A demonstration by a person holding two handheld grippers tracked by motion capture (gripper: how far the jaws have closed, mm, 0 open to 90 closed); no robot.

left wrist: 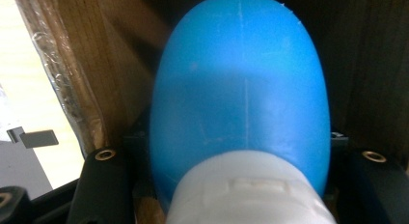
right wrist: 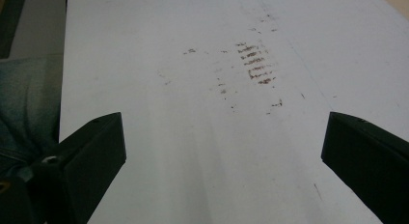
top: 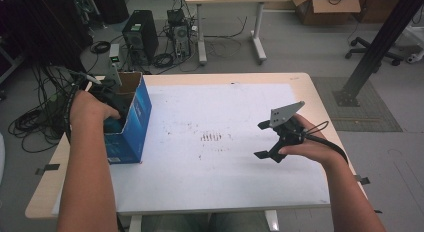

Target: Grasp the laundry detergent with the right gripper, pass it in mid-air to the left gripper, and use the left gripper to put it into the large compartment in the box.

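A smooth blue rounded bottle [left wrist: 241, 79] with a white cap [left wrist: 251, 195] sits between the black jaws of my left gripper [left wrist: 236, 142], which is shut on it. Brown cardboard walls [left wrist: 111, 55] stand close around the bottle. From above, my left hand and left gripper [top: 111, 106] reach down into an open blue cardboard box [top: 132, 122] at the table's left edge; the jaws are hidden inside it. My right gripper [top: 262, 140] hovers over the white sheet on the right, open, its jaws wide apart with nothing between them [right wrist: 223, 137].
A white sheet [top: 210, 102] covers most of the wooden table [top: 305, 79], with brown smudges [right wrist: 255, 64] near its middle. On the floor beyond are a computer tower [top: 140, 34], cables, a second table and a black slanted post [top: 380, 47].
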